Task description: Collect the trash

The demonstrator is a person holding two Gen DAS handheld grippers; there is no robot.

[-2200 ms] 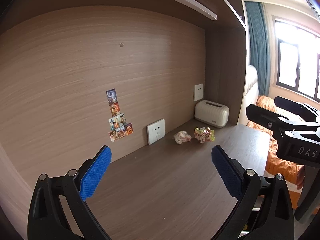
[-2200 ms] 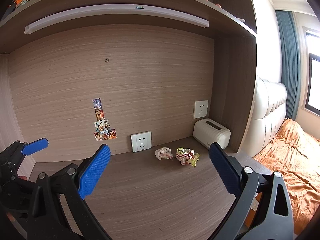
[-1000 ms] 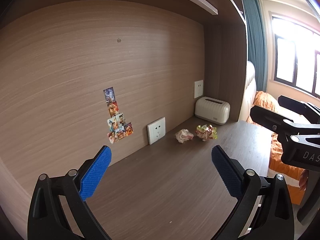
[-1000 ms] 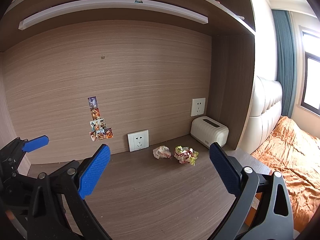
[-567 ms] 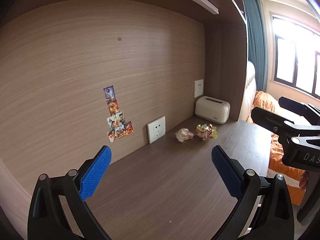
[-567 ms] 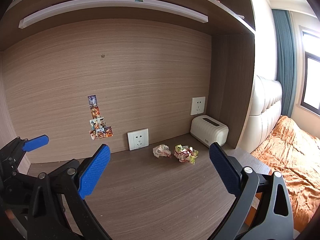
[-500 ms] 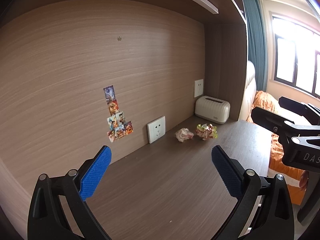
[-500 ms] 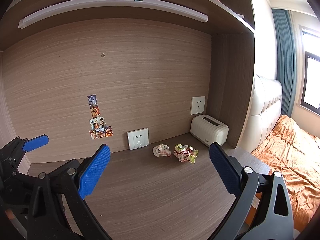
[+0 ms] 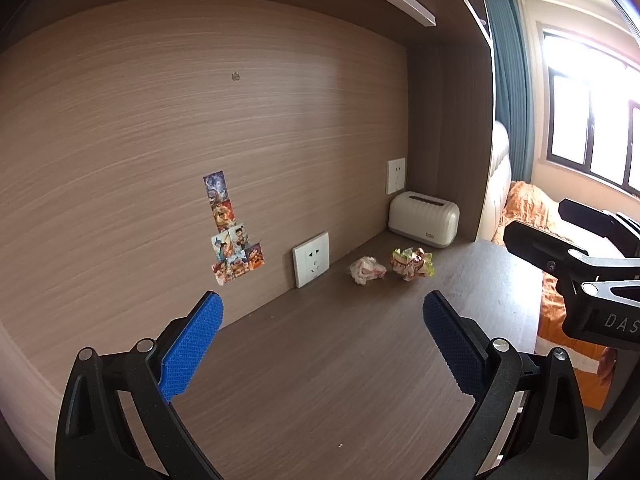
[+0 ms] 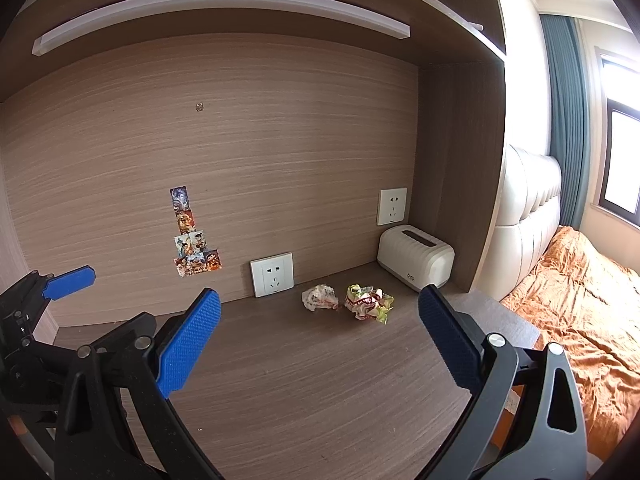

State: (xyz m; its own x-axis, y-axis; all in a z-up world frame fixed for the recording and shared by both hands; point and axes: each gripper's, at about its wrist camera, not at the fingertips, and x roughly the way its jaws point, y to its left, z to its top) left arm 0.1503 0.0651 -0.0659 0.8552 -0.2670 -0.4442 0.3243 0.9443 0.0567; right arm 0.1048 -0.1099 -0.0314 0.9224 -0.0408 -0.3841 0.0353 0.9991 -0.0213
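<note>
Lying well ahead of both wide-open jaws on the worktop (image 10: 320, 380), the white paper wad (image 10: 320, 297) and crumpled wrapper (image 10: 368, 303) look light and soft; pinching across each bulk should do.

Dark wood desk (image 10: 320, 380) – white crumpled wrapper (image 10: 319, 297) just beside green-red crumpled wrapper (image 10: 368, 302), cream box (image 10: 416, 258) in back corner.
</note>
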